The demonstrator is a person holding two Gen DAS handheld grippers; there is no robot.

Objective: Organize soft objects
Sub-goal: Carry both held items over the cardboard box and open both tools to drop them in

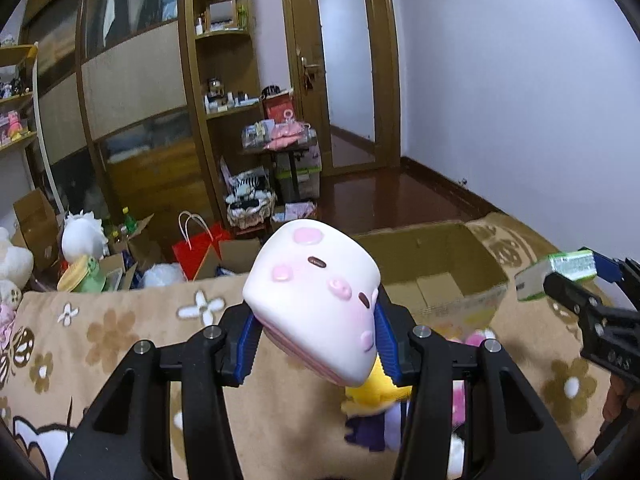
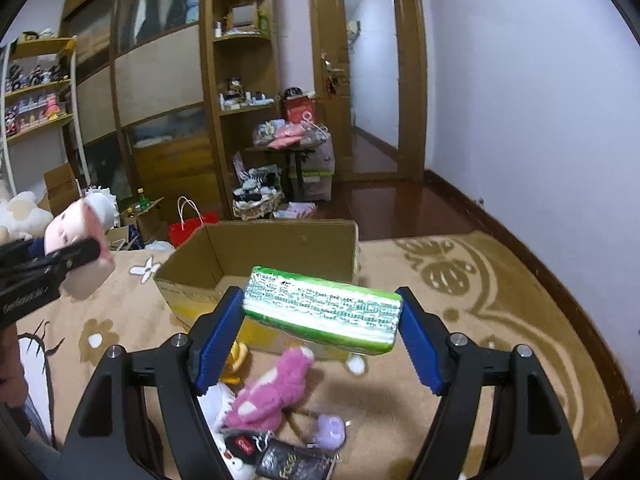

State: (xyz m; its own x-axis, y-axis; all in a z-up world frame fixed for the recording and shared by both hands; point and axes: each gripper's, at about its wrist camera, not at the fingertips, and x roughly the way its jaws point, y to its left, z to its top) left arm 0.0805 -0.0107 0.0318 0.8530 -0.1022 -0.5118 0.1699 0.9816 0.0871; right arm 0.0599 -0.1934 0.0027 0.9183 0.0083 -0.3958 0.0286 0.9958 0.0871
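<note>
My left gripper is shut on a soft white-and-pink cake-slice toy, held up above the patterned blanket; it also shows at the left of the right wrist view. My right gripper is shut on a green tissue pack, held above the near edge of an open cardboard box. The pack and right gripper appear at the right of the left wrist view, beside the box. A pink plush and a yellow plush lie on the blanket below.
A purple soft piece, a black packet and a white plush lie on the beige blanket. Beyond the bed are a red bag, cartons, plush toys, a wardrobe and a door.
</note>
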